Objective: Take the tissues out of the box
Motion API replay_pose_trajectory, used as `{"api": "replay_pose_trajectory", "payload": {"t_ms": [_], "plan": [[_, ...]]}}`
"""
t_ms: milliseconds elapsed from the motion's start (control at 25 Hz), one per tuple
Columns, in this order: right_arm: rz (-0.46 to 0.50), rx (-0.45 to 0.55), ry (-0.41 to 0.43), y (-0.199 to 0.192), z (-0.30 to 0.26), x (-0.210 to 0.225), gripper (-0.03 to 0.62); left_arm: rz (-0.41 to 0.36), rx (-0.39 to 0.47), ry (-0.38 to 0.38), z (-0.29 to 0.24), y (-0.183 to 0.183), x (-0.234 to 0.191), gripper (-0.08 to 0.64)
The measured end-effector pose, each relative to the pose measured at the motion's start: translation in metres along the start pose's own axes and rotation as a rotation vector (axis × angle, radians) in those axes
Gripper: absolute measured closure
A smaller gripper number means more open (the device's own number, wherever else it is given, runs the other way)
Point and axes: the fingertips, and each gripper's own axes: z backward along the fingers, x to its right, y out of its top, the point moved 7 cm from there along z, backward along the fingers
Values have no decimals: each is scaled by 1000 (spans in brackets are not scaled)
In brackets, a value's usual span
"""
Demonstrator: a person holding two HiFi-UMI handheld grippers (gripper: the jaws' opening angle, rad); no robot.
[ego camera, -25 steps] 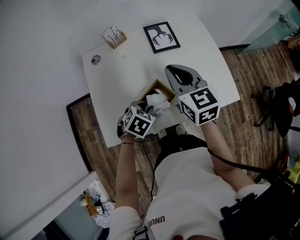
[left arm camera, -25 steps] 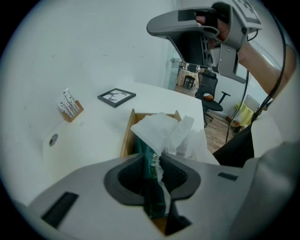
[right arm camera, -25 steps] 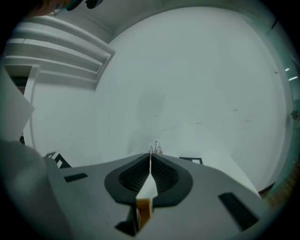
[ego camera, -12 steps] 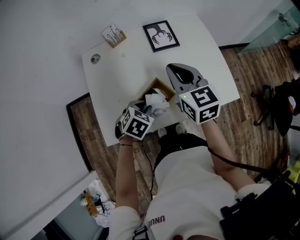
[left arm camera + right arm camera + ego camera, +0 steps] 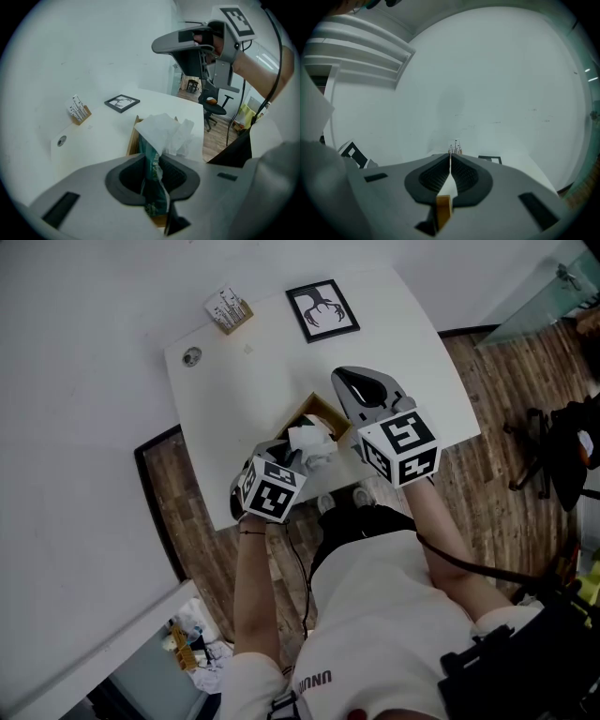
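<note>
A wooden tissue box (image 5: 322, 412) stands near the white table's front edge. A green tissue pack (image 5: 152, 164) with white tissues (image 5: 166, 131) bunched at its top sticks up out of the box (image 5: 132, 140). My left gripper (image 5: 159, 157) is shut on the green pack; its jaws have just been closing with the pack between them. In the head view the left gripper (image 5: 284, 457) sits just left of the white tissues (image 5: 309, 441). My right gripper (image 5: 345, 381) hovers to the right of the box, shut and empty, as the right gripper view also shows (image 5: 450, 166).
On the white table (image 5: 422, 352) a framed black-and-white picture (image 5: 322, 312) lies at the back, a small wooden card holder (image 5: 228, 311) at the back left, and a round cable port (image 5: 191, 357) left. An office chair (image 5: 553, 451) stands on the wood floor at right.
The left gripper has shifted slightly back toward the person, with the tissue pack in its jaws. The right gripper has kept still.
</note>
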Motion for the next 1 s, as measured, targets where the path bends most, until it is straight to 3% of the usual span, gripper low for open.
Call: {"api": "replay_pose_trajectory", "payload": {"t_ms": [1000], "plan": [[-20, -16, -16, -3, 0, 4, 572, -9, 116, 32, 23, 13, -1, 480]]}}
